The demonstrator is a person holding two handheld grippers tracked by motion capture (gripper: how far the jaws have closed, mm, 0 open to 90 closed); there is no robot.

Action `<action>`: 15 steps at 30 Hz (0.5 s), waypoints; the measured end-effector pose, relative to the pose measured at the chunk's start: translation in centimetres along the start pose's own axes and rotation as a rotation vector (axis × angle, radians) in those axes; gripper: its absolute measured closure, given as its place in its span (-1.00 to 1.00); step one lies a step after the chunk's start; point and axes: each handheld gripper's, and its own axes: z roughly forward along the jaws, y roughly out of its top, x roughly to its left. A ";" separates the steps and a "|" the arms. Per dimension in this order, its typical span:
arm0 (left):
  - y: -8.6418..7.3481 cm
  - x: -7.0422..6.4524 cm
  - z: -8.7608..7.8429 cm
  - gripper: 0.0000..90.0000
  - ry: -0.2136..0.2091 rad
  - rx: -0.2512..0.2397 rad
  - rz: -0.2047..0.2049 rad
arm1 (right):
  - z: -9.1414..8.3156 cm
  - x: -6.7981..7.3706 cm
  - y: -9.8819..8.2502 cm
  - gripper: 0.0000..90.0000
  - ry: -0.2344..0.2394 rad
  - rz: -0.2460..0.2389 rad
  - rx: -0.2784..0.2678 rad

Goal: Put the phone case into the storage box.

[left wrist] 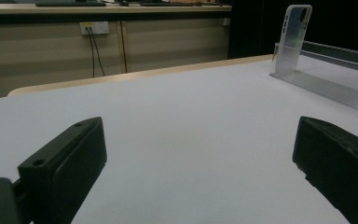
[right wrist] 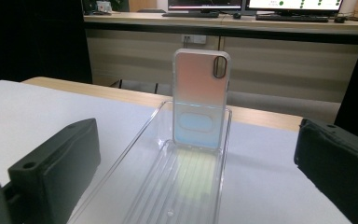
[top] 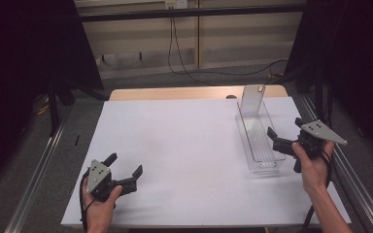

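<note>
Both grippers, left (top: 125, 170) and right (top: 285, 131), agape; phone case (right wrist: 200, 99) upright in tray (right wrist: 223, 186) beside right.

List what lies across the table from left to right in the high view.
left hand-held gripper → bare white table sheet → clear tray with the phone case standing at its far end → right hand-held gripper
</note>
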 end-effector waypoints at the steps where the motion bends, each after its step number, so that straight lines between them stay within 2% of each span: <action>1: 0.0 0.0 0.0 -0.94 0.000 -0.001 -0.001 | -0.2 0.0 -0.2 -1.00 -0.001 0.001 -0.003; 15: 0.1 -0.3 -0.3 -0.93 0.008 -0.003 0.004 | -2.2 0.9 -1.7 -0.99 0.005 0.013 -0.001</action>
